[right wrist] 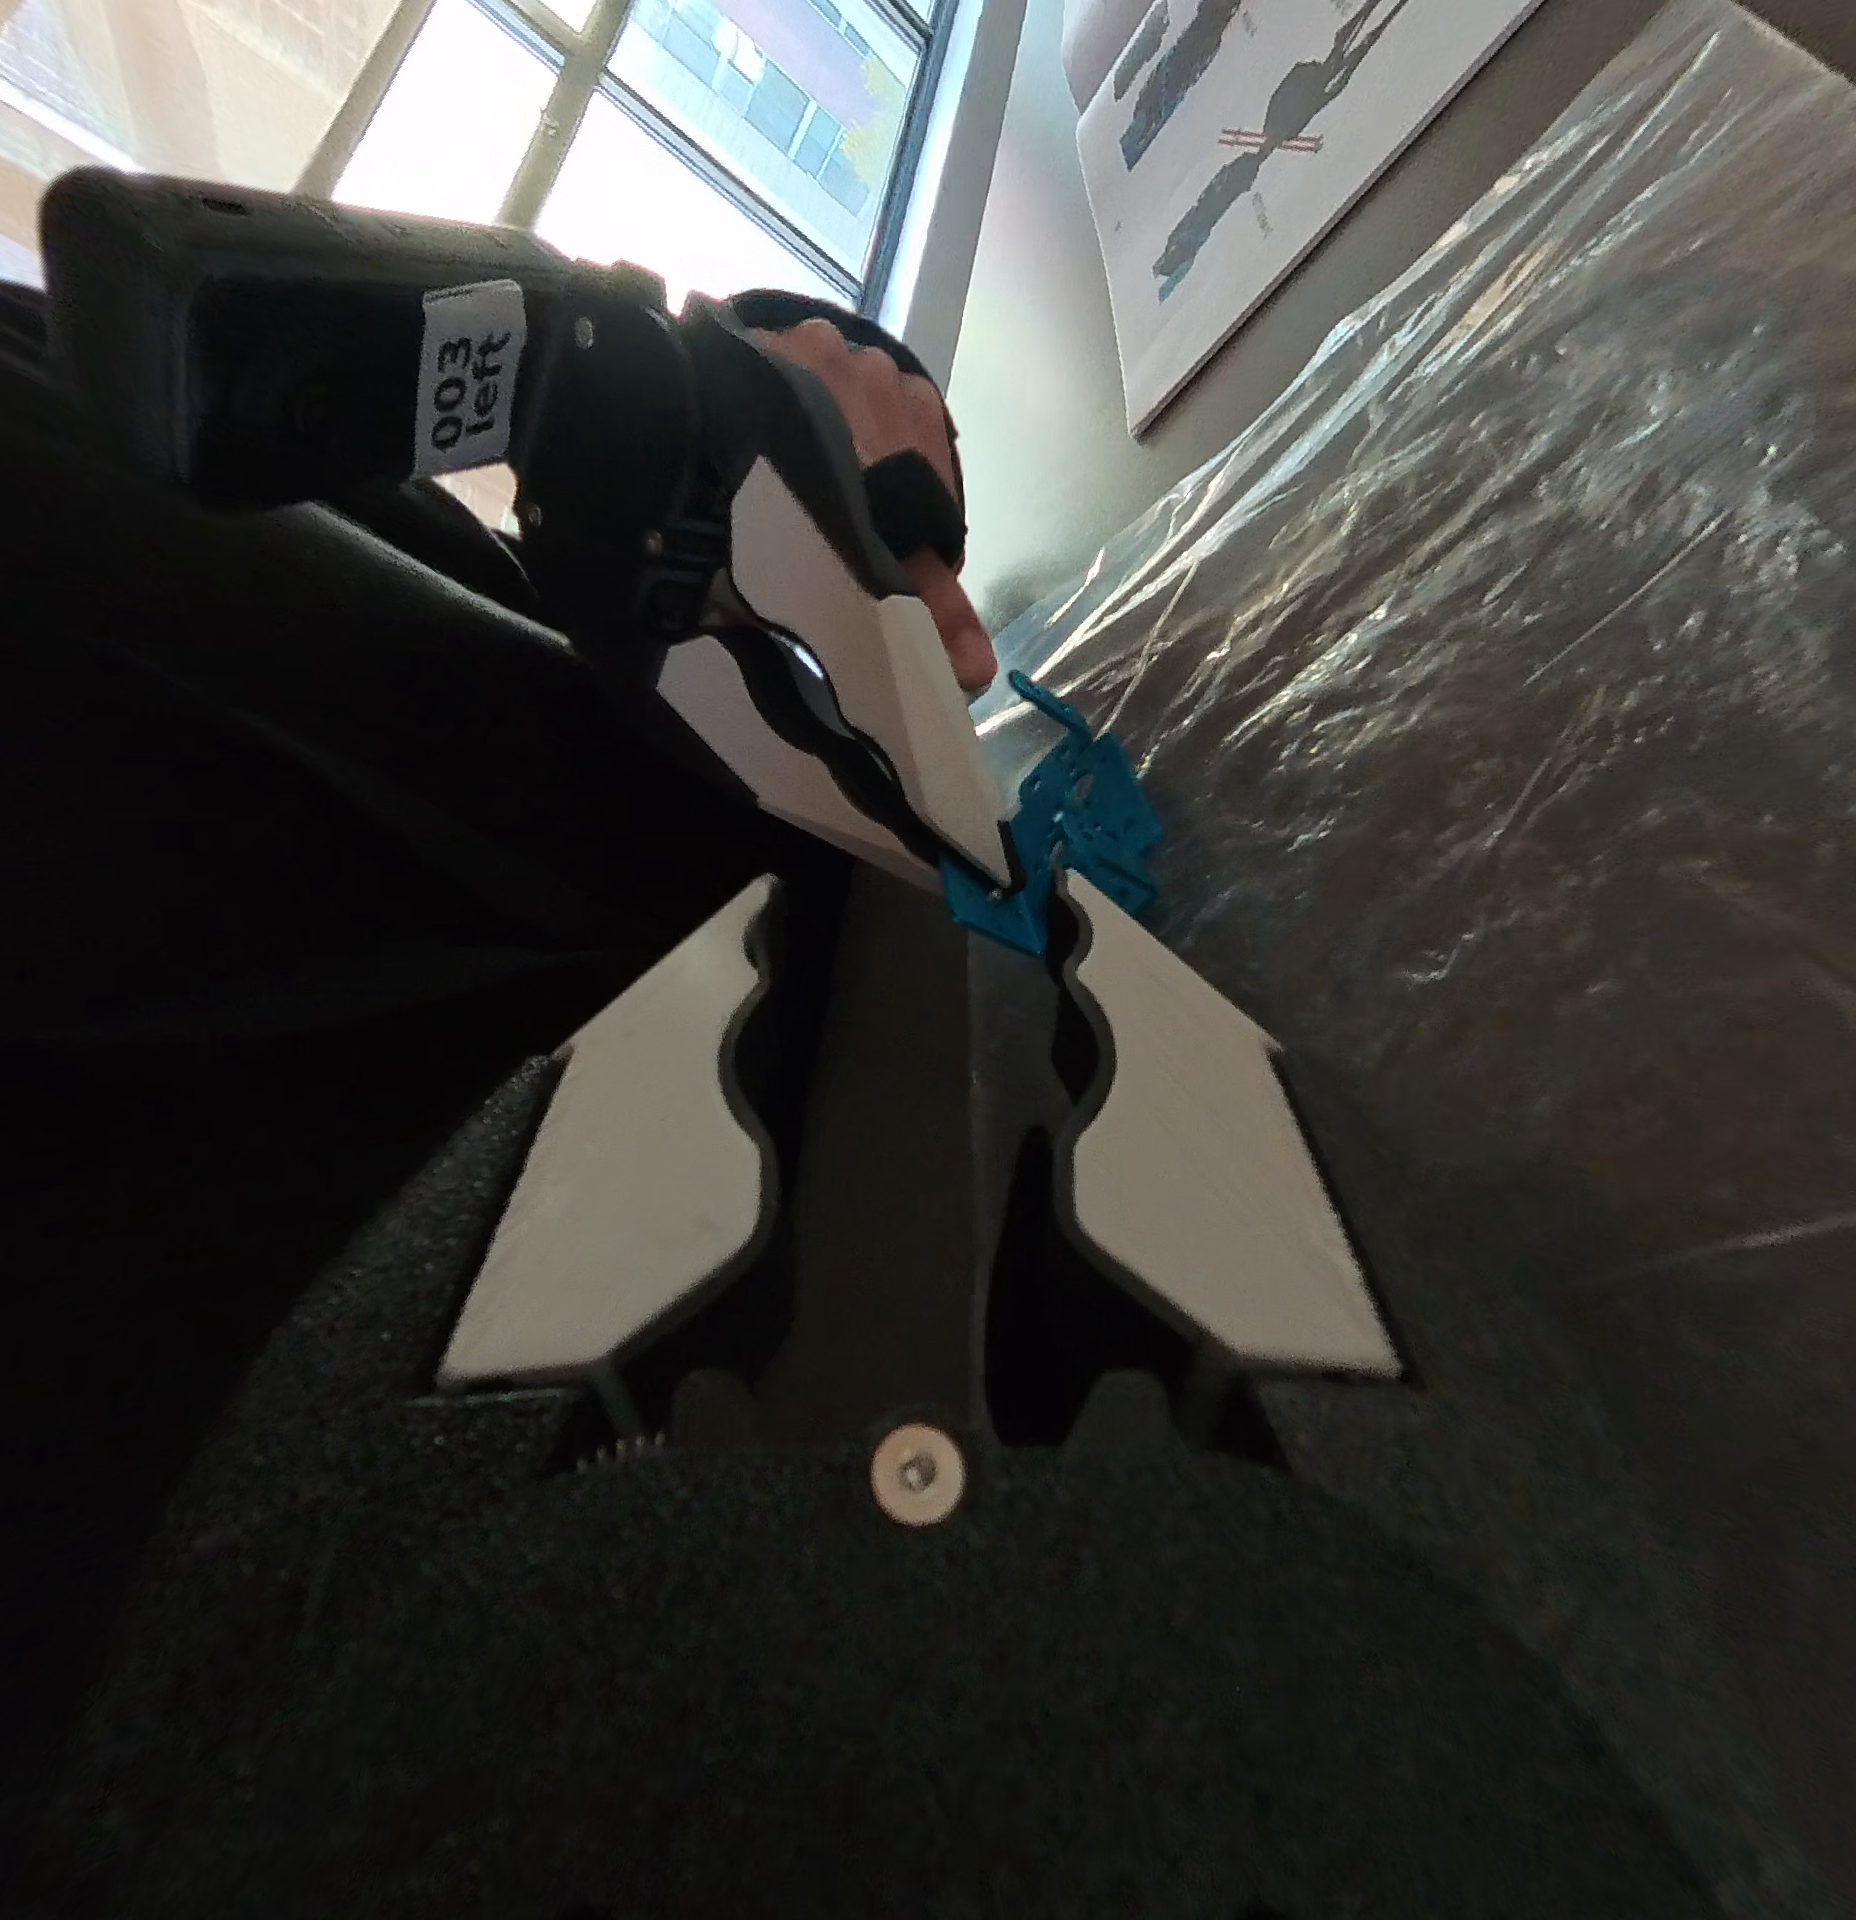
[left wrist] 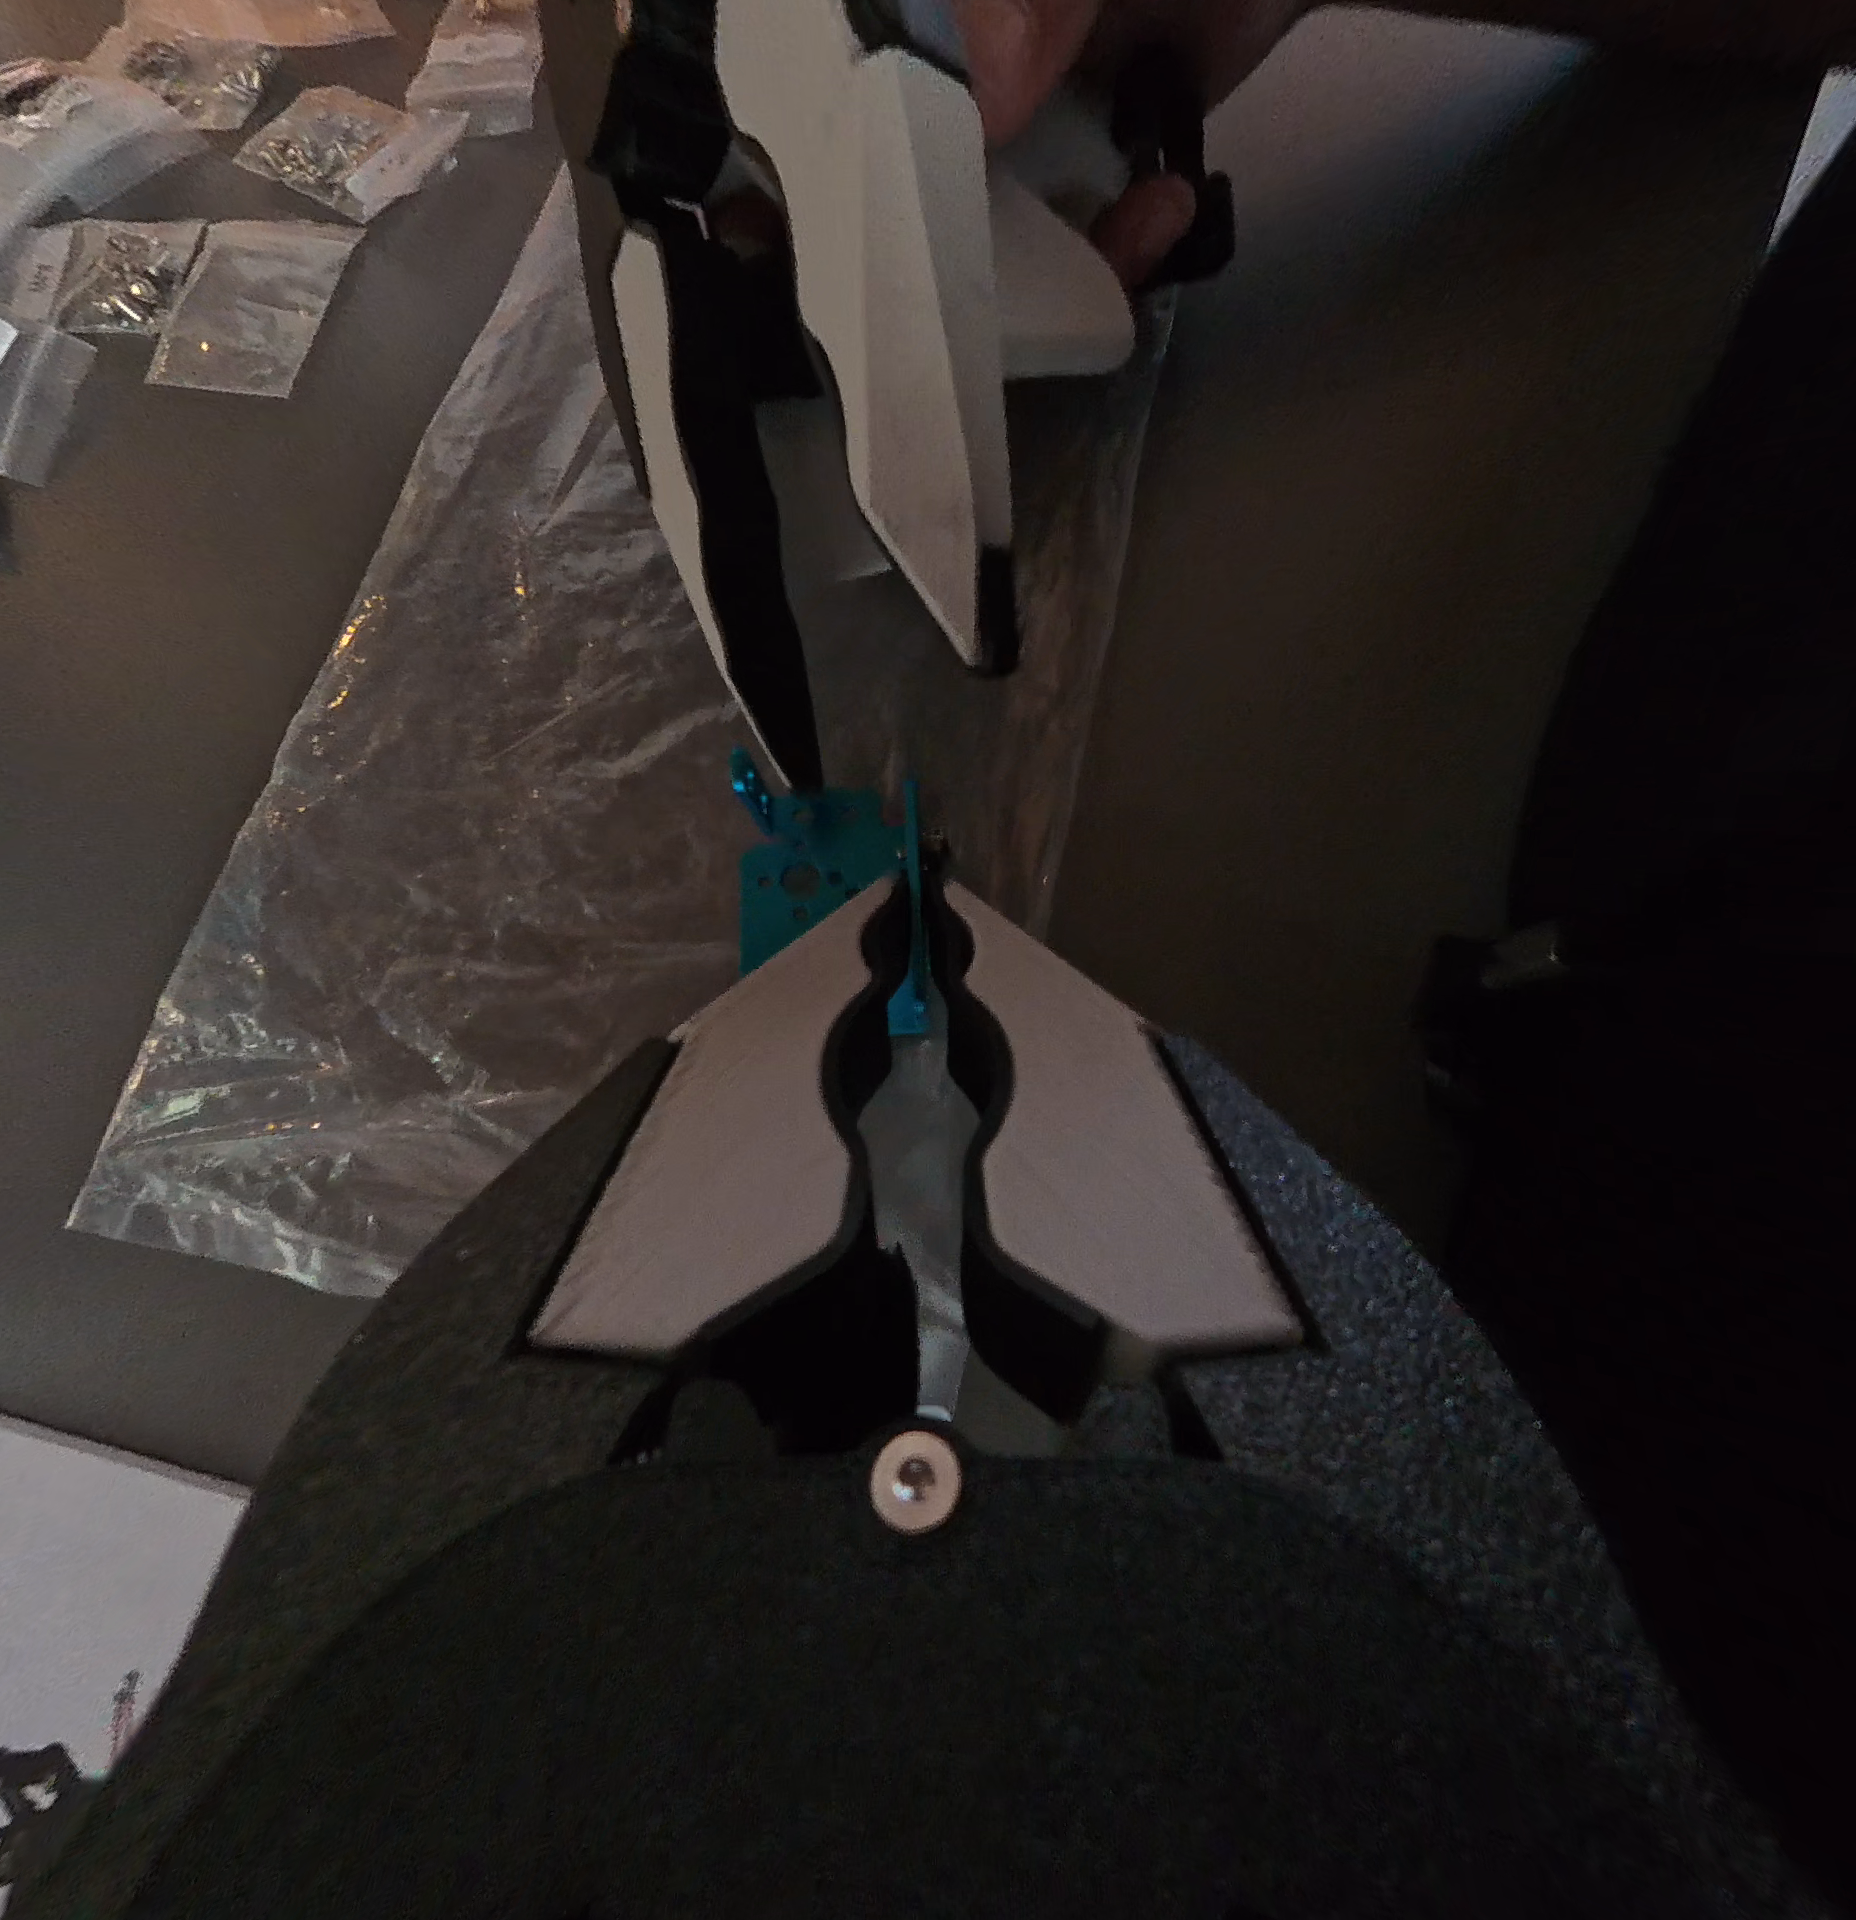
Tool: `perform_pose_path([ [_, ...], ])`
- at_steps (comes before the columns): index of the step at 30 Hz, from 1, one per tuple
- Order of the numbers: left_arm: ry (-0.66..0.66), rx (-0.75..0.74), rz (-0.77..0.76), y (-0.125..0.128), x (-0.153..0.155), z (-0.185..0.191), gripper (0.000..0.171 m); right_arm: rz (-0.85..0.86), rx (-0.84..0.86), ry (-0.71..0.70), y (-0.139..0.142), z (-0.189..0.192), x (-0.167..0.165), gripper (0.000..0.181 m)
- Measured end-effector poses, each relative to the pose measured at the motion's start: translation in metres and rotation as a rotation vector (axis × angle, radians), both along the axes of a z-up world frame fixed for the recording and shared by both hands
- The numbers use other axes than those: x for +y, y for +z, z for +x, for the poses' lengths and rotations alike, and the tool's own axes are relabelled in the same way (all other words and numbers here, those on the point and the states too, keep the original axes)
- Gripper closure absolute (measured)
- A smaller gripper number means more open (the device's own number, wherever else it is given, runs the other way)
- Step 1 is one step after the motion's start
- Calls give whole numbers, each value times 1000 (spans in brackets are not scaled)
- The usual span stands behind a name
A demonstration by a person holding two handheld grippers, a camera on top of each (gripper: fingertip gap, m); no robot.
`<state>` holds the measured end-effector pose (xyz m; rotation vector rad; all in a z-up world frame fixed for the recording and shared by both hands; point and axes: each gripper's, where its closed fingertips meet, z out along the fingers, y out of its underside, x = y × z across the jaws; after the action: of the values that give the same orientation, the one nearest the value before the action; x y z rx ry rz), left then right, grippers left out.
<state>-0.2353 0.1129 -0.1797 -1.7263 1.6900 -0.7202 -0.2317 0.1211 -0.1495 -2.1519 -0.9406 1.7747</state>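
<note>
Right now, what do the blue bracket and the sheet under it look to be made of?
The blue bracket looks like thin sheet metal with a glossy anodised-type finish: punched holes, sharp bends, bright glints; painted metal is possible. The left gripper pinches its flange. The sheet looks like clear plastic film: see-through, wrinkled, shiny.

i see a dark grey table [left wrist: 228, 644] under dim light on my left camera, a crinkled clear plastic sheet [left wrist: 456, 935] spread over it. on my right camera a large paned window [right wrist: 612, 135] glows bright with daylight, and a printed poster [right wrist: 1246, 156] lies near the sheet.
</note>
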Motion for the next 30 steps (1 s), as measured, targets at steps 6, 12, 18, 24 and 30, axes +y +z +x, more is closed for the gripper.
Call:
perform_pose_path([
  [6,44,47,100,-6,6,-16,150,176,-46,7,-2,-3,1,147],
  [12,48,34,77,-5,1,-20,157,247,-100,-7,-5,-2,6,153],
  [18,1,55,120,-5,0,-21,169,394,-227,23,-19,1,7,154],
  [24,-28,46,141,4,4,-39,170,624,-372,106,-23,-4,9,162],
  [30,-193,41,200,0,3,-44,170,784,-586,294,-35,-8,13,169],
])
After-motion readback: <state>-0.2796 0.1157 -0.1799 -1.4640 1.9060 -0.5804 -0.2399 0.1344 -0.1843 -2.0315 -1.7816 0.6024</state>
